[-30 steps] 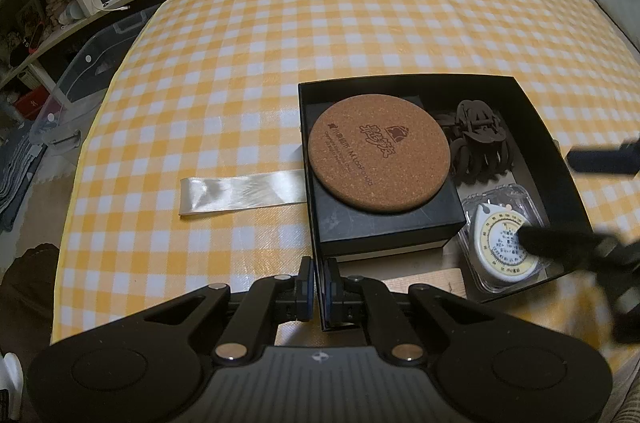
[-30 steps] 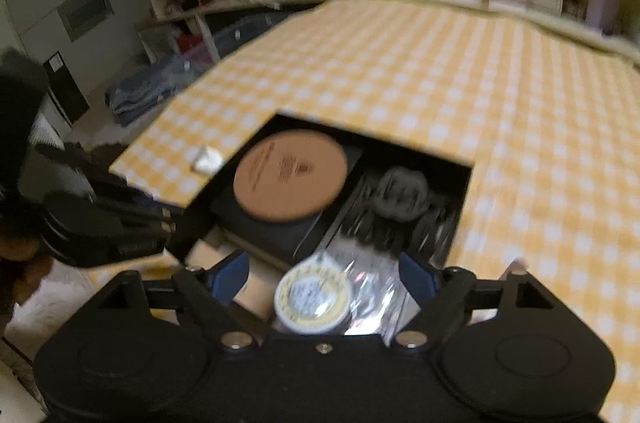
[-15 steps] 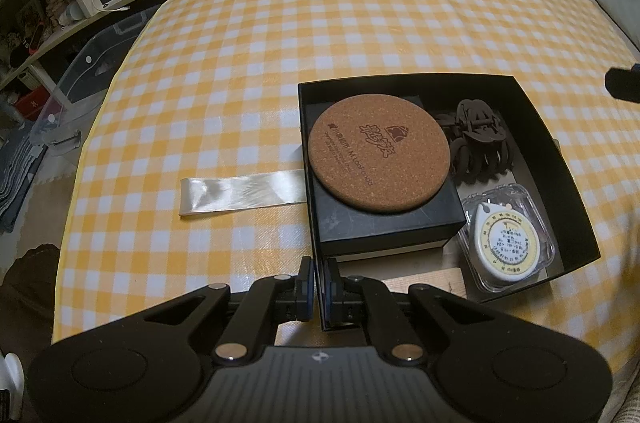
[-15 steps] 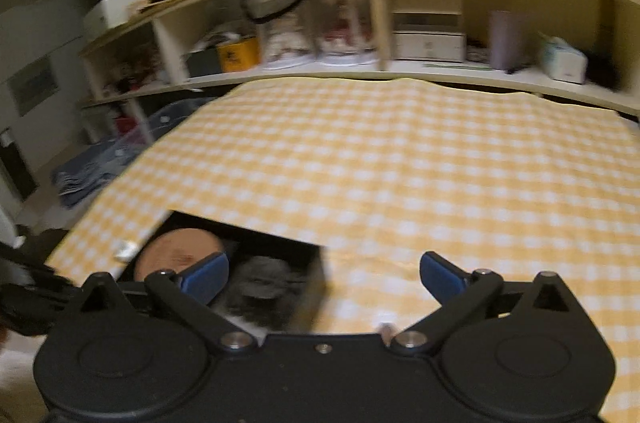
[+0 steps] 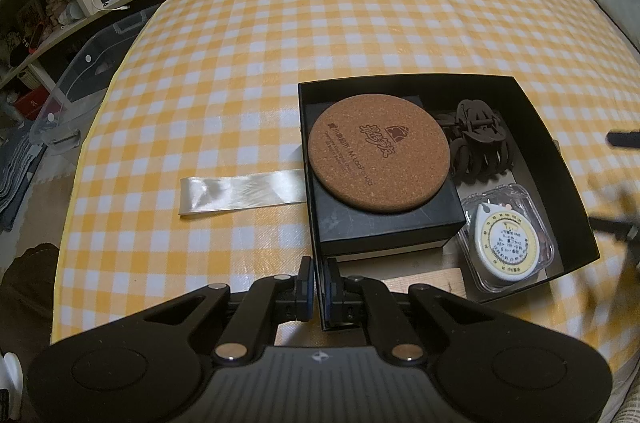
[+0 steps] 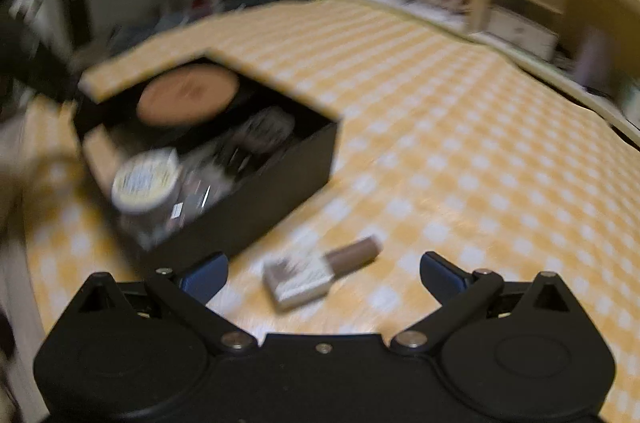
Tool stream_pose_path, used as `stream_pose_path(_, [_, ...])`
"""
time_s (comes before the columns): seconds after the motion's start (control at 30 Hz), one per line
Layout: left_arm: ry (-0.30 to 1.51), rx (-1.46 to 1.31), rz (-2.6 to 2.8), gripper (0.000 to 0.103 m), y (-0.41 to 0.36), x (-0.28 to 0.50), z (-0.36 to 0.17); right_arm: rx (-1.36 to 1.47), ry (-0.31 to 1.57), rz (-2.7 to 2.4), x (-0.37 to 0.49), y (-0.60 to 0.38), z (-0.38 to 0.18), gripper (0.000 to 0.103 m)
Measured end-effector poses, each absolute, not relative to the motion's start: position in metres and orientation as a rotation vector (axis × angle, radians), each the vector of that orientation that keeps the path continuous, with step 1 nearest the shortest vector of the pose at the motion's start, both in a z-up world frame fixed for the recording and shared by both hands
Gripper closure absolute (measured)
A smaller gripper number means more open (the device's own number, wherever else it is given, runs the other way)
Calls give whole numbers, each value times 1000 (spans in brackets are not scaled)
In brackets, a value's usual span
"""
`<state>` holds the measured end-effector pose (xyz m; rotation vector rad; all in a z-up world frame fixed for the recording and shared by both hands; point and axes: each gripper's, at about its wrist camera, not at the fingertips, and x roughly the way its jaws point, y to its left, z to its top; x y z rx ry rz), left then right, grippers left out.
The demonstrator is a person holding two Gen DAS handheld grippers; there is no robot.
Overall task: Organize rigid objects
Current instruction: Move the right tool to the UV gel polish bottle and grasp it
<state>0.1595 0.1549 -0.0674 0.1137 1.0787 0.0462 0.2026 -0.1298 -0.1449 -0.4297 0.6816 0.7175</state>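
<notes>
Ribbon (image 5: 242,191), pale satin, lies flat on the checked desk (image 5: 320,23), its right end touching the left wall of the black box (image 5: 560,159). Left tool (image 5: 317,279) is narrow, pinched on the box's near-left corner wall. Inside the box: cork coaster (image 5: 379,153) on a smaller black box (image 5: 384,223) at left; dark hair claw (image 5: 476,147) toward the far right; tape measure in its clear case (image 5: 508,243) at the near right corner. Outside, just off the box's right wall near the desk's near edge, a small bottle (image 6: 320,273) with brown cap lies on its side. Right tool (image 6: 323,273) is spread wide, holding nothing, bottle between its fingers' line. Bottle looks light, stiff, probably glass: smooth, apt to roll; take it across the squarish body, not the cap. Compared with half a second ago, the right tool has swung from facing the shelves down onto the bottle; a second ago it was over the tape measure. Left tool unchanged.
</notes>
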Motion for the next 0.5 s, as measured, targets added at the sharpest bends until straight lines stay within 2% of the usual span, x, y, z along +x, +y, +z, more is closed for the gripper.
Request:
stream_pose_path(0.2, [1082,112,43,98,154,160,-69,-679,632,703,199,-116,-175,0])
stream_pose_path(0.37, [1094,121,41,98,154,159,-72,-736,584,776,209,-121,-174,0])
stream_pose_path(0.5, [1101,115,42,98,154,160,-75,-671,613,885,222,-120,-177,0])
